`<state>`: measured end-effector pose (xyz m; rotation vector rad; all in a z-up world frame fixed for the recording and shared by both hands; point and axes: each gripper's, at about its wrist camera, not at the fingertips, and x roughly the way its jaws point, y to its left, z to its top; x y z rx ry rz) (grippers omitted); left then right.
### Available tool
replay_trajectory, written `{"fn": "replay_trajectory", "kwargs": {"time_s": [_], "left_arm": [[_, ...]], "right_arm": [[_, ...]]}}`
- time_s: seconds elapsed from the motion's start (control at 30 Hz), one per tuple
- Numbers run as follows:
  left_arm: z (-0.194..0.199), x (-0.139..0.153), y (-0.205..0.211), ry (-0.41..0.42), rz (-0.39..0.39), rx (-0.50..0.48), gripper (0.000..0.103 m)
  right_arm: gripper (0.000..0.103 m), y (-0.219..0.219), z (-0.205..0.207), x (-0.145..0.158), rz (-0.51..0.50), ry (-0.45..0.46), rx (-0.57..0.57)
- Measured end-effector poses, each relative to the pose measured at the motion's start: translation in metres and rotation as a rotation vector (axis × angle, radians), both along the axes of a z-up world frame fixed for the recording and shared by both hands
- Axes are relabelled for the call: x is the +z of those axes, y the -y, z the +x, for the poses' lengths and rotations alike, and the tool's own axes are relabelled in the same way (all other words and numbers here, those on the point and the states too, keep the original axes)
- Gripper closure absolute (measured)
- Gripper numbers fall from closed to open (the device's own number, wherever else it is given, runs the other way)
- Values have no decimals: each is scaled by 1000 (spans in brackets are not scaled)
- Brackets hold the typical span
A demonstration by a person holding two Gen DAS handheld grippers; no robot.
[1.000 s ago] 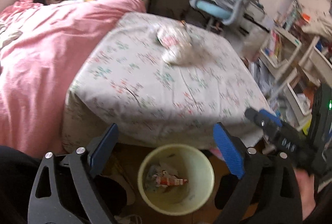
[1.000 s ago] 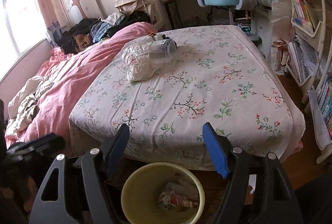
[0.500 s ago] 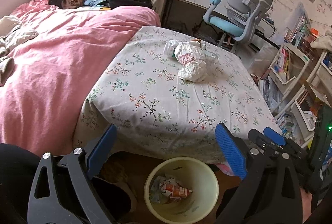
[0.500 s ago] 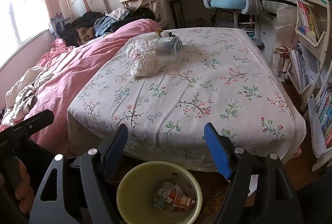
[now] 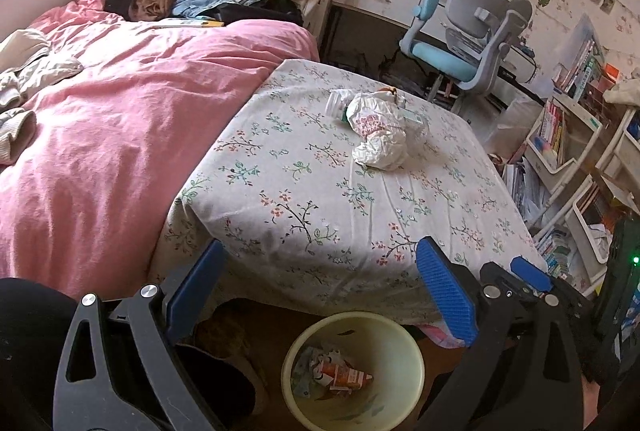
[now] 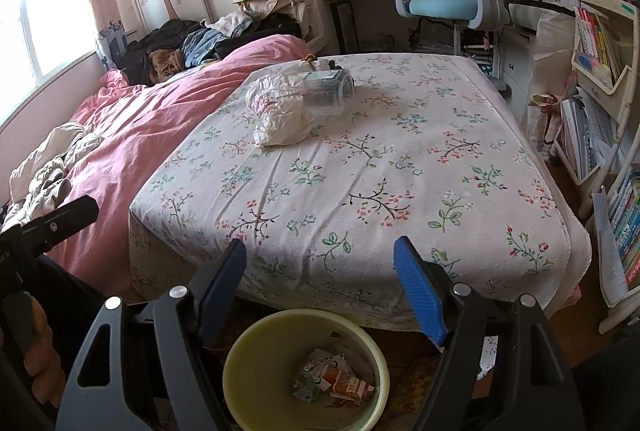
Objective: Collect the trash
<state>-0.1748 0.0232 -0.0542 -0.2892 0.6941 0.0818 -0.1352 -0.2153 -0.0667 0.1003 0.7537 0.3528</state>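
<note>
- Crumpled white paper wad (image 5: pixel 378 141) and clear plastic bottle (image 6: pixel 326 91) are seen lying touching each other on the flowered bedsheet (image 5: pixel 320 199), toward the far side, well apart from both grippers.
- Left gripper (image 5: pixel 320 291) is held wide open w/ nothing between its blue pads (image 5: pixel 446 297); it hangs over the bed's near edge.
- Right gripper (image 6: pixel 320 287) is likewise spread wide and empty, approx. above the yellow bin (image 6: pixel 240 383).
- Bin sits on the floor just beside the bed's foot; some scraps and a carton (image 6: pixel 346 383) are already inside.
- Judged stage: reach for the wad/bottle not yet begun.
- Risk 1: bottle is round and prob. light, so it could be rolled away if nudged while the wad is pinched.
- Risk 2: paper wad is soft and may be only partly gripped, then dropped short of the bin.
- Risk 3: loose sheet could be snagged if the pads are closed too low.
</note>
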Motion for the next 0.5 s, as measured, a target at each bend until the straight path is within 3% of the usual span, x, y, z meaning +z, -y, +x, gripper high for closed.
{"fn": "replay_trajectory", "kwargs": {"time_s": [0.5], "left_arm": [[1,-1,-2,3,15,29,10]], "right_arm": [[29,2,-2,3,10,18,1]]}}
